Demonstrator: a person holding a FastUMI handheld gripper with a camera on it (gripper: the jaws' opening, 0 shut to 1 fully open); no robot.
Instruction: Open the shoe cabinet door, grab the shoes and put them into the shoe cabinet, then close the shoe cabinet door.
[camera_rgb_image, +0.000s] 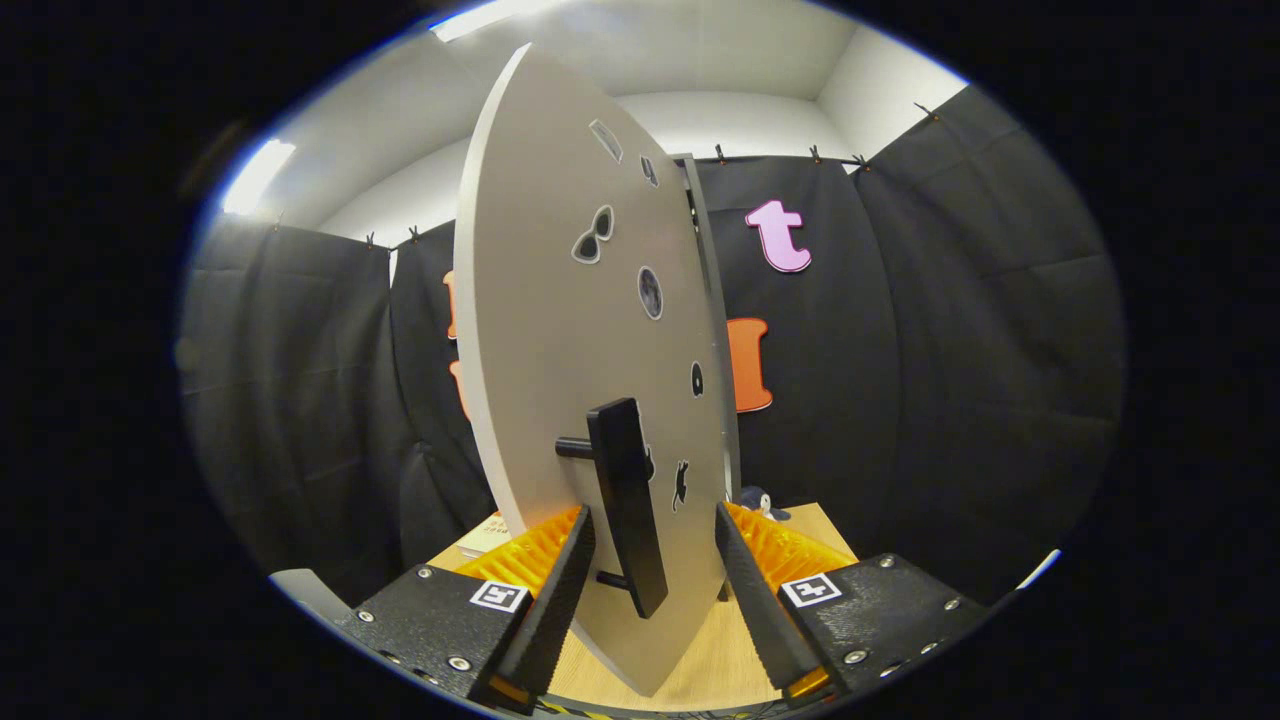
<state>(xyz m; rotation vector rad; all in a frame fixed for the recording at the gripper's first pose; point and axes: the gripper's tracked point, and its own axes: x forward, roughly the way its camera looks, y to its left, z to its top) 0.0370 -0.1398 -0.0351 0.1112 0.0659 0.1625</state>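
Observation:
The shoe cabinet's pale grey door (560, 330) stands swung out toward me, its face dotted with small stickers. Its black bar handle (628, 500) stands upright on two pegs. My gripper (653, 512) is open, with the handle between the fingers, nearer the left finger (565, 580). The right finger (745, 580) sits by the door's hinge-side edge and does not press on the handle. Behind the door, a strip of the cabinet's frame (703, 250) shows. A small dark shape (760, 498), perhaps a shoe, lies just beyond the right fingertip, mostly hidden.
A light wooden tabletop (705, 655) lies under the door and fingers. A flat pale object (487, 535) rests on the table beyond the left finger. Black cloth walls close in all around the booth.

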